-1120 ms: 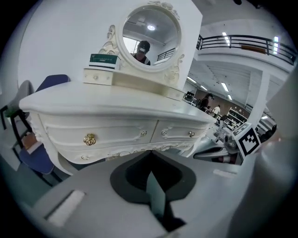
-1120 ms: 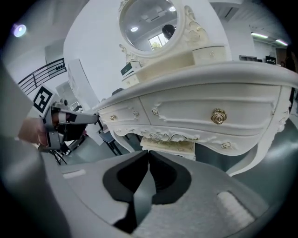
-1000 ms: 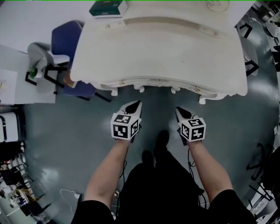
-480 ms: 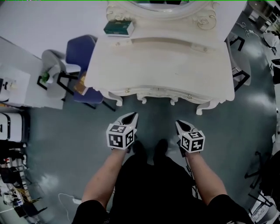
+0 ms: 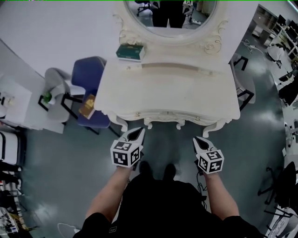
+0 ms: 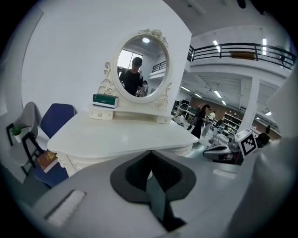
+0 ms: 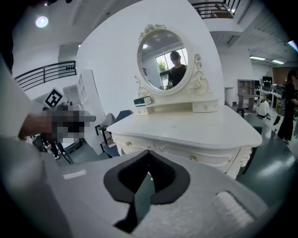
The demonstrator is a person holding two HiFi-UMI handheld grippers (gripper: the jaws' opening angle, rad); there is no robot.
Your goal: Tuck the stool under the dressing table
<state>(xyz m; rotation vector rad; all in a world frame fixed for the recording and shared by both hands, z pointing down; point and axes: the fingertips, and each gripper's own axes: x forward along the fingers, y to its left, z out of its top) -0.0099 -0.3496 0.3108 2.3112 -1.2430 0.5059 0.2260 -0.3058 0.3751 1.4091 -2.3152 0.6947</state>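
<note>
Both grippers have risen since a second ago, and the oval mirror has come into the head view. Nearest, the left gripper (image 5: 138,133) is clenched tight with nothing between its jaws. The right gripper (image 5: 198,140) has just closed the last bit and is likewise empty. Both hang just in front of the dressing table (image 5: 177,93), apart from it, pointing at its carved front edge. The stool shows in no view, so where it lies relative to the fingers cannot be told. Left of the dressing table stands a blue chair (image 5: 88,74). A green box (image 5: 130,52) lies at the table's back left corner, and the mirror (image 5: 170,14) rises behind its top.
</note>
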